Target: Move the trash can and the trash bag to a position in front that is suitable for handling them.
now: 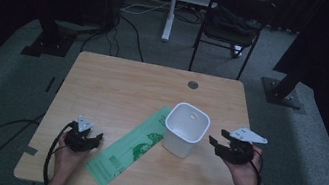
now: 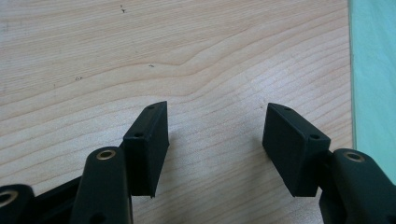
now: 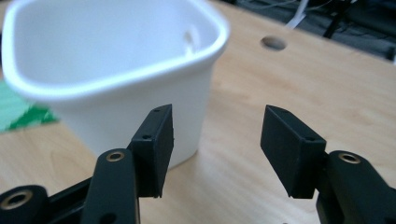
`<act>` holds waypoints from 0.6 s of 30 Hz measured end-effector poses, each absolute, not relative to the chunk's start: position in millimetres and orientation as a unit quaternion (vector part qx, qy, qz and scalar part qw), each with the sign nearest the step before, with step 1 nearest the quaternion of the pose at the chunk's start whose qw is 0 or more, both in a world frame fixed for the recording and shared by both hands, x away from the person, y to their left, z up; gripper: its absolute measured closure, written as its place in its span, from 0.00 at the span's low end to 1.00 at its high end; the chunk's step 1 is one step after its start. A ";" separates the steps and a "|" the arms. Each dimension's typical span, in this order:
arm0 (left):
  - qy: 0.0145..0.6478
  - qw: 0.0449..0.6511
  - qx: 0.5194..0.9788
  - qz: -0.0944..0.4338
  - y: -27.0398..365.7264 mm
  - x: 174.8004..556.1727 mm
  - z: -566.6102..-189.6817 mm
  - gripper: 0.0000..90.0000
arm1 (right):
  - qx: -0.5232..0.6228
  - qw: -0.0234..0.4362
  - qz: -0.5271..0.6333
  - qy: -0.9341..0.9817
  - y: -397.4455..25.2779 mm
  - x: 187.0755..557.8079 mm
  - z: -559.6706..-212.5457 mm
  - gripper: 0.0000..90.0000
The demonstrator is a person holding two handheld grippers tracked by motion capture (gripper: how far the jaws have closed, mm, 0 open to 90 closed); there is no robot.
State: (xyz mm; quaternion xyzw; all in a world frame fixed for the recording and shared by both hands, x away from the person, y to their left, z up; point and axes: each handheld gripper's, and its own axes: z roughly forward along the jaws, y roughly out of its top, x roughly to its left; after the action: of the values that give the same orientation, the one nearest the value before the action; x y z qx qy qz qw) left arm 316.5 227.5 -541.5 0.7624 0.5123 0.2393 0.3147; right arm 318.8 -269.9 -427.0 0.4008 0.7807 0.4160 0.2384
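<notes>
both sets of fingers are spread wide and hold nothing. the left gripper (image 1: 88,139) hovers low over the wooden tabletop (image 1: 118,85), just beside the flat green plastic bag (image 1: 133,144), likely to pick it up. the right gripper (image 1: 219,143) faces the white square plastic bin (image 1: 185,129); the bin's bottom is hard to see.

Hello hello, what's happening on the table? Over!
Both grippers open, left gripper beside green bag, right gripper beside white bin. Bin upright, bag flat. Nothing blocking. Over.
</notes>
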 end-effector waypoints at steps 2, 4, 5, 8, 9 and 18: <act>0.512 0.315 0.763 0.239 227.3 316.5 -541.6 0.46 | 0.410 0.235 0.432 0.768 -270.9 321.7 -417.6 0.47; 0.511 0.316 0.763 0.239 227.1 316.3 -541.7 0.46 | 0.416 0.230 0.440 0.762 -269.0 325.1 -412.5 0.46; 0.510 0.316 0.763 0.239 227.1 316.2 -541.7 0.46 | 0.418 0.229 0.446 0.758 -267.4 326.9 -410.7 0.45; 0.511 0.317 0.762 0.239 227.3 316.3 -542.0 0.46 | 0.423 0.210 0.461 0.751 -261.0 334.5 -407.5 0.44; 0.510 0.317 0.763 0.240 227.5 316.3 -542.1 0.46 | 0.424 0.207 0.462 0.751 -258.2 338.0 -407.5 0.44; 0.509 0.318 0.763 0.241 228.4 316.2 -542.5 0.46 | 0.431 0.180 0.429 0.773 -241.2 368.9 -415.7 0.53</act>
State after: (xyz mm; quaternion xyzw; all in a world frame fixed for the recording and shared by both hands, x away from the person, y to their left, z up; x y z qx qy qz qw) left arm 316.2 228.4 -542.5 0.7627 0.5086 0.2414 0.3184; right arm 368.9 -241.2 -415.7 0.4315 0.7731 0.4287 0.1796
